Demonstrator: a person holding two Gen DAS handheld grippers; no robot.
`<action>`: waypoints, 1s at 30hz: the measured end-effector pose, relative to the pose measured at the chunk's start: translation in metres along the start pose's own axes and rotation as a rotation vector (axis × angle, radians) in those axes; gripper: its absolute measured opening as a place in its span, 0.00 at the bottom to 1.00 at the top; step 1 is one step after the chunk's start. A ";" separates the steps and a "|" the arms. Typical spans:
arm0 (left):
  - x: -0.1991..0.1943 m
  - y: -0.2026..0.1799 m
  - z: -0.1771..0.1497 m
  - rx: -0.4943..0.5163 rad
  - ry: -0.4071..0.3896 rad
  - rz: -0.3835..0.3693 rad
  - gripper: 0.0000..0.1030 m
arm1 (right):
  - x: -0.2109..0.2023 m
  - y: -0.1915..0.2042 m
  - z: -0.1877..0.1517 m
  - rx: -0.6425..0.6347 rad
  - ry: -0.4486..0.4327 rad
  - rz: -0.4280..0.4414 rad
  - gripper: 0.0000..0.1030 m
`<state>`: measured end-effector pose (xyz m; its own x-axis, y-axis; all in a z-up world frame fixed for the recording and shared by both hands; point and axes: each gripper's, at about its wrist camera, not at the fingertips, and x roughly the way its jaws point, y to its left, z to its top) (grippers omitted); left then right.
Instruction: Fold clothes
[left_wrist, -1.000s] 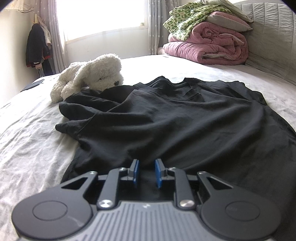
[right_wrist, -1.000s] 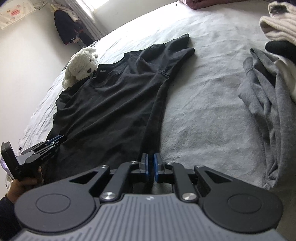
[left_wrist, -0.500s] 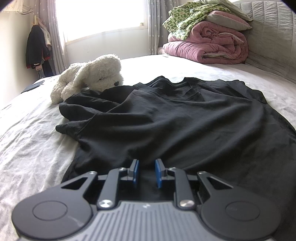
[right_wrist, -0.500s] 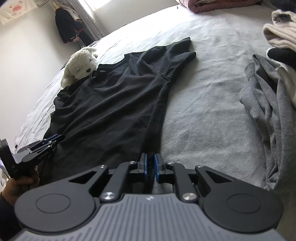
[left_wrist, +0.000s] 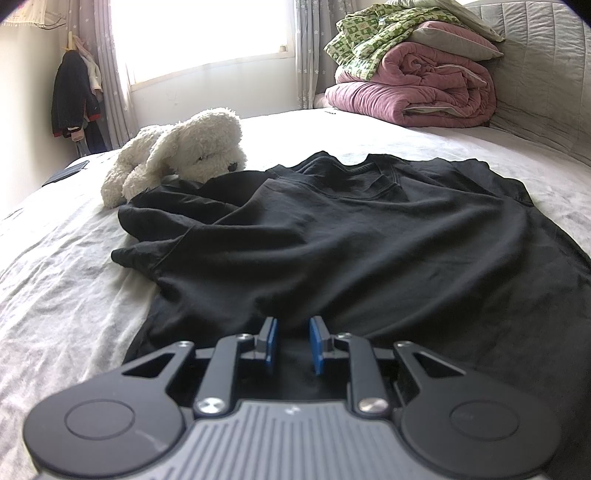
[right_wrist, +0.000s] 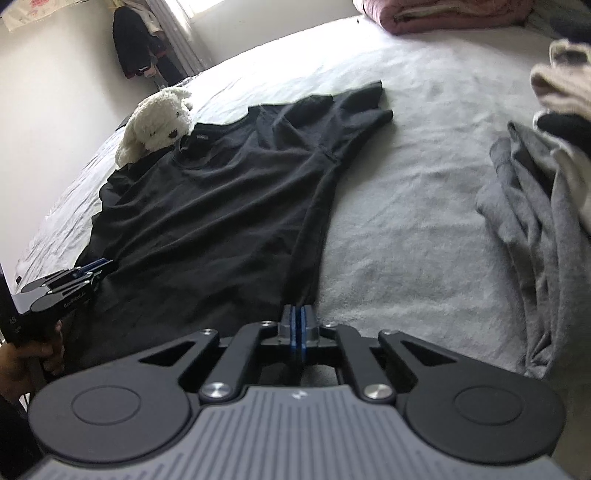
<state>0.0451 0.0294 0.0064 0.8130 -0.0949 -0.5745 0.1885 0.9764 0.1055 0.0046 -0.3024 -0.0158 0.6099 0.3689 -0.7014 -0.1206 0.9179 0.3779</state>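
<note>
Black T-shirt (right_wrist: 207, 221) spread flat, wrinkled, mid-frame on bed (right_wrist: 406, 206), right gripper (right_wrist: 297, 325) closed, seemingly pinching its hem corner, left gripper (left_wrist: 293, 341) parted over hem.

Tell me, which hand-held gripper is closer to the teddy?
Left. The left hand-held gripper sits at the shirt's hem on the teddy's side; the right one grips the far hem corner.

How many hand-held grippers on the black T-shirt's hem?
2: left hand-held gripper open over the black T-shirt hem; right hand-held gripper shut at its right corner.

Grey-sheeted bed (right_wrist: 406, 192), black T-shirt (right_wrist: 221, 206), plush dog (left_wrist: 177, 151), folded quilts (left_wrist: 417, 92), grey garment (right_wrist: 532, 236)
</note>
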 end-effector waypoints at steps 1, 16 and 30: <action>0.000 0.000 0.000 0.000 0.000 0.000 0.19 | -0.002 0.000 0.001 0.001 -0.009 0.003 0.03; 0.000 0.002 0.000 -0.011 0.001 -0.005 0.20 | -0.019 -0.018 0.007 0.062 -0.028 0.083 0.02; -0.002 0.005 -0.001 -0.028 0.001 -0.003 0.20 | -0.025 -0.029 0.010 0.091 -0.026 0.113 0.02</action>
<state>0.0441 0.0351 0.0075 0.8117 -0.0981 -0.5758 0.1757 0.9812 0.0805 0.0003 -0.3401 -0.0035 0.6165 0.4644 -0.6358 -0.1188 0.8531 0.5080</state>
